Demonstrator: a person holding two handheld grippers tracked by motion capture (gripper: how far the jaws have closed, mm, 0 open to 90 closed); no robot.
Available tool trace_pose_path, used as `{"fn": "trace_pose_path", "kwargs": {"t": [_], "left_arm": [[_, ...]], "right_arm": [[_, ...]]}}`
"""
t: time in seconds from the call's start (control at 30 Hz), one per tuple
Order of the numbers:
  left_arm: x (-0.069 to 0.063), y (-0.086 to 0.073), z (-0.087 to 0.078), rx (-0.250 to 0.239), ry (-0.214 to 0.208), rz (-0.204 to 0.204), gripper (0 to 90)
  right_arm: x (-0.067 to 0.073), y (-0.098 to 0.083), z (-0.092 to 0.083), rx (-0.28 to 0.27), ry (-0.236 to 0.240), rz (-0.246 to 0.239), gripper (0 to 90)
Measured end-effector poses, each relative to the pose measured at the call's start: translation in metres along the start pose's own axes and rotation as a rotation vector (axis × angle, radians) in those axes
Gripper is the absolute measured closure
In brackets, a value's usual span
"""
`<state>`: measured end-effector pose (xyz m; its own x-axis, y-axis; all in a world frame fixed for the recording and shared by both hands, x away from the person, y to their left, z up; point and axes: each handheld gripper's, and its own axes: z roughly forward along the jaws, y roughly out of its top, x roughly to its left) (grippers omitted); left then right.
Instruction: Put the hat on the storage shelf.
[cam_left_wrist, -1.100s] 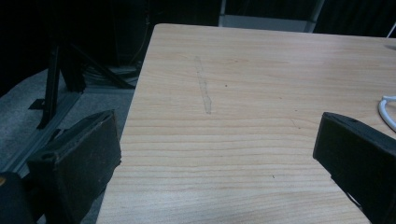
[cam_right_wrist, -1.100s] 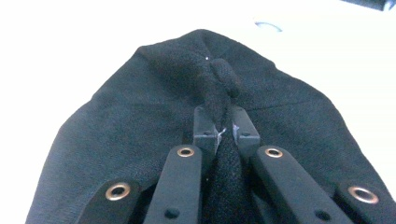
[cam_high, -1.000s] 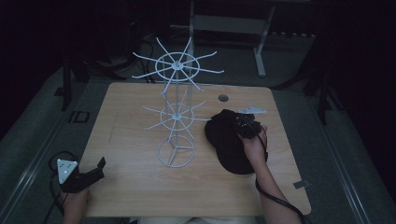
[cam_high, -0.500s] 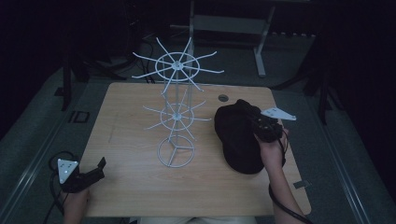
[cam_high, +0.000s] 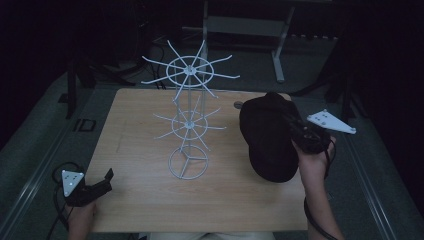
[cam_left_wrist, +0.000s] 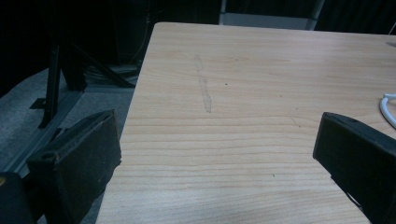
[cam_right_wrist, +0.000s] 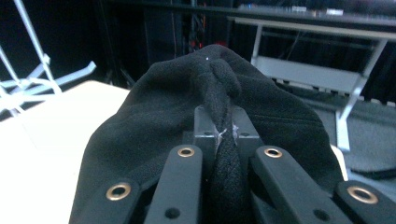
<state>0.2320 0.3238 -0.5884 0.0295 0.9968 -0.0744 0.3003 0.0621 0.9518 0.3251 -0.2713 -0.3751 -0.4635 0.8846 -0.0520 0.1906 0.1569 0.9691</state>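
Observation:
A black fleece hat (cam_high: 267, 137) hangs above the right side of the wooden table (cam_high: 145, 125), lifted off it. My right gripper (cam_high: 295, 131) is shut on it; in the right gripper view a fold of the hat (cam_right_wrist: 219, 84) is pinched between the two jaws of the right gripper (cam_right_wrist: 224, 135). A white wire display stand (cam_high: 189, 117) with two tiers of spokes rises from the table's middle. My left gripper (cam_high: 100, 182) rests at the table's front left corner, and the left gripper (cam_left_wrist: 217, 154) stands open over bare wood with nothing between its jaws.
A small round mark (cam_high: 238, 105) lies on the table near its far edge. A metal frame (cam_high: 250, 25) stands on the floor behind the table. Dark stands flank the table at left (cam_high: 75, 82) and right (cam_high: 345, 90).
My right gripper has risen and moved right with the black hat, lifting it off the table. The left gripper has stayed in place.

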Motion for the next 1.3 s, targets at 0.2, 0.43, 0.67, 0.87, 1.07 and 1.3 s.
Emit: {"fn": "trace_pose_path", "kwargs": {"t": [0.2,0.43,0.67,0.87,1.07,1.3], "left_arm": [[0.000,0.000,0.000,-0.001,0.001,-0.001,1.4],[0.000,0.000,0.000,0.000,0.002,0.000,1.5],[0.000,0.000,0.000,0.001,0.002,0.002,1.4],[0.000,0.000,0.000,0.000,0.000,0.000,1.4],[0.000,0.000,0.000,0.000,-0.001,0.000,1.5],[0.000,0.000,0.000,-0.002,-0.001,-0.001,1.4]], "right_arm": [[0.008,0.028,-0.028,-0.091,0.009,-0.027,84.9],[0.019,0.069,-0.062,-0.219,0.024,-0.056,84.8],[0.034,0.108,-0.083,-0.319,0.051,-0.097,84.8],[0.052,0.131,-0.096,-0.383,0.101,-0.128,84.8],[0.068,0.140,-0.098,-0.409,0.176,-0.143,84.8],[0.097,0.142,-0.091,-0.398,0.280,-0.184,84.8]]}}
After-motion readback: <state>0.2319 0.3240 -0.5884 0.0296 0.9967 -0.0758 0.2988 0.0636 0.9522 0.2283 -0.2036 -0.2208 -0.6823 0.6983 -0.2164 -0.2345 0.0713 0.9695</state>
